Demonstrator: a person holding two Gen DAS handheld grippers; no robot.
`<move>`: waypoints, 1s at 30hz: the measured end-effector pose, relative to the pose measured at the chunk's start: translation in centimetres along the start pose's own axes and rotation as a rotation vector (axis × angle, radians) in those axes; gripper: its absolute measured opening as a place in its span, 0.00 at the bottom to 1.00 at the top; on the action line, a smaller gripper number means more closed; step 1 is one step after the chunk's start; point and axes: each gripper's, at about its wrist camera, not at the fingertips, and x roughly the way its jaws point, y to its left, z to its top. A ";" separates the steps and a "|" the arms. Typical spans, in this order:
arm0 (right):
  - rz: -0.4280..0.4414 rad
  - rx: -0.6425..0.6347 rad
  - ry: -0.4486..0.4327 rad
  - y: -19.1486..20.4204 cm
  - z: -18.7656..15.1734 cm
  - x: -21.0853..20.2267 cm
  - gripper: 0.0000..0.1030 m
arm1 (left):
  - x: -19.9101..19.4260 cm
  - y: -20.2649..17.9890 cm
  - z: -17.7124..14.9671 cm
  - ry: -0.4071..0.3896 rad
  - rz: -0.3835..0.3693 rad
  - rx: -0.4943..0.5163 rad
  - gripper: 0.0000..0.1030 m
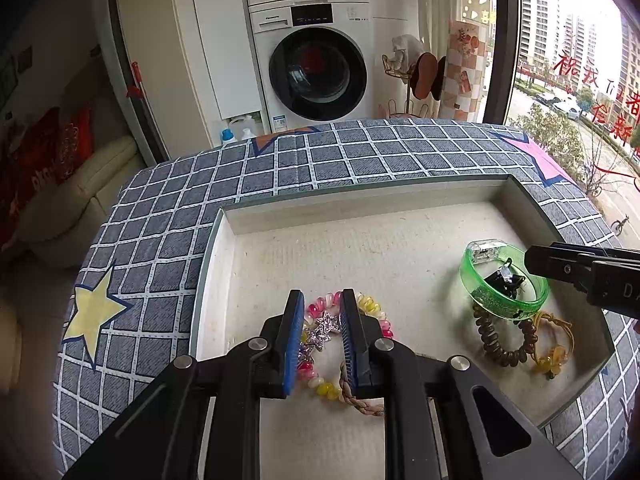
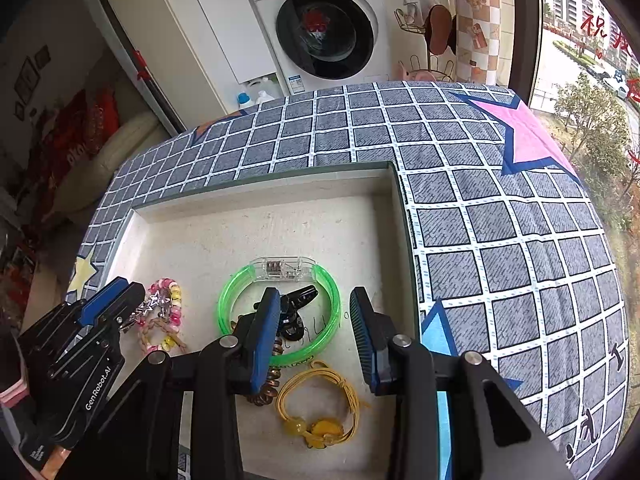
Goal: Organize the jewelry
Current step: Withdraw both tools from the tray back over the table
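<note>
I take the shallow cream-lined rectangular tray [image 2: 396, 184] as my landmark; it sits on the grey checked cloth with stars [image 2: 500, 220], and all the jewelry lies inside it.

My left gripper [image 1: 320, 320] is at the near-left part of the tray; its jaws are narrow and the silver star-shaped chain [image 1: 320, 330] passes between the blue pads [image 1: 294, 340]; from the right wrist view the stars seem to hang from its tip, so I judge it holds the chain, though I cannot see the contact clearly. Under it lie the pink, yellow and white beaded bracelet [image 1: 374, 310] and a braided tan cord [image 1: 360, 400].

My right gripper [image 2: 312, 320] is over the near-right part of the tray; its jaws stand apart and nothing is pressed between them; below them are the translucent green plastic bangle with a clear clasp [image 2: 280, 270], the small black hair clip [image 2: 298, 296] inside the bangle, the brown spiral hair tie [image 2: 268, 390] and the yellow cord bracelet with amber beads [image 2: 320, 412].

To do this step well, I would lower the star chain slowly to a free place in the tray, away from the beaded bracelet, so the links do not catch on it; I would open the left jaws only when the chain rests on the lining.
</note>
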 end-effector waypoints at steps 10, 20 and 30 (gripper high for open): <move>0.042 -0.008 -0.024 0.9 -1.8 -2.9 0.39 | -3.1 0.3 -0.6 -0.059 0.012 -0.012 1.00; 0.091 -0.017 -0.035 1.5 -5.4 -6.6 0.58 | -8.6 0.7 -4.0 -0.069 -0.012 -0.018 1.00; 0.129 -0.007 -0.023 1.3 -10.4 -10.2 0.82 | -12.2 1.0 -9.8 -0.011 -0.021 -0.086 1.00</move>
